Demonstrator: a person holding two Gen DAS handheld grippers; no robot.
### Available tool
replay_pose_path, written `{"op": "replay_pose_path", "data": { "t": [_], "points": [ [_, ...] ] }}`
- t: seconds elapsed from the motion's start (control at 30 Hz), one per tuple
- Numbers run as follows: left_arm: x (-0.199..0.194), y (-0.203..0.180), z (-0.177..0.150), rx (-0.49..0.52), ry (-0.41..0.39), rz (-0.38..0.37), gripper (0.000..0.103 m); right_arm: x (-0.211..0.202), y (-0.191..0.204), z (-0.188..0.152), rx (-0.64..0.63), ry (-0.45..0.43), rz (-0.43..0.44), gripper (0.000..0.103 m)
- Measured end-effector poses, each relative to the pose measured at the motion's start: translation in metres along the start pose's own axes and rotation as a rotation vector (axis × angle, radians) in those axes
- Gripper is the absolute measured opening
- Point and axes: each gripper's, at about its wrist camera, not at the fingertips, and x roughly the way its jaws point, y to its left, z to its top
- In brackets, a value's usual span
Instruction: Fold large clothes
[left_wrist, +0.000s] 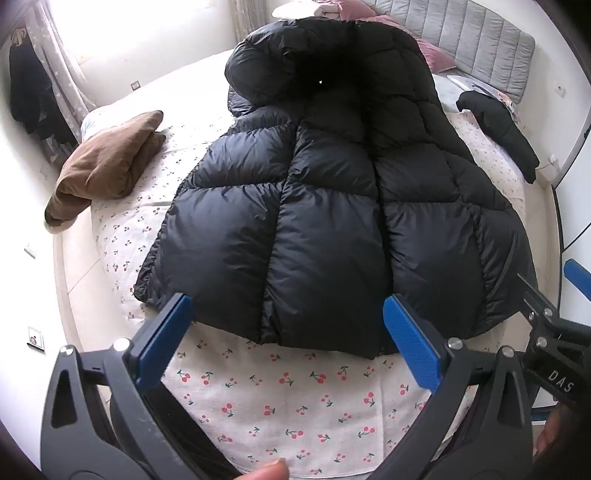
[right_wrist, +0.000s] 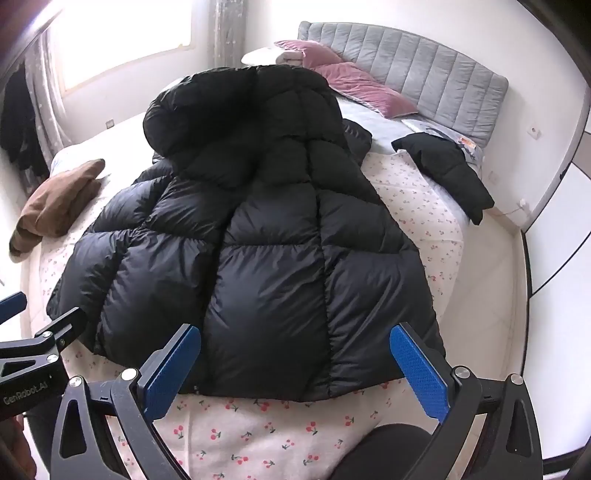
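black puffer jacket (left_wrist: 325, 206) hood just a dark featureless blob, bed (left_wrist: 295, 402) covered under it, right gripper (left_wrist: 554, 306) mostly cut off at the left view's edge, window (right_wrist: 122, 40) totally blown out

The black puffer jacket (left_wrist: 325, 206) lay spread flat on the cherry-print bedcover (left_wrist: 295, 402), glossy and quilted in fat panels; its hood (left_wrist: 314, 62) pointed toward twelve o'clock, puffed up and rounded; its hem ran across at six o'clock, nearest the bed's foot; the sleeves looked tucked in along the sides at nine and three o'clock, though how they were folded could not be made out.
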Motion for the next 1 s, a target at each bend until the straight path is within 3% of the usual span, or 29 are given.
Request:
{"op": "replay_pose_path", "data": {
  "t": [1.0],
  "points": [
    [-0.0012, -0.0005, -0.0027, -0.005, 0.007, 0.002, 0.103, -0.0001, -0.0026, -0.0033, 0.015, 0.01, 0.015, 0.103]
  ]
}}
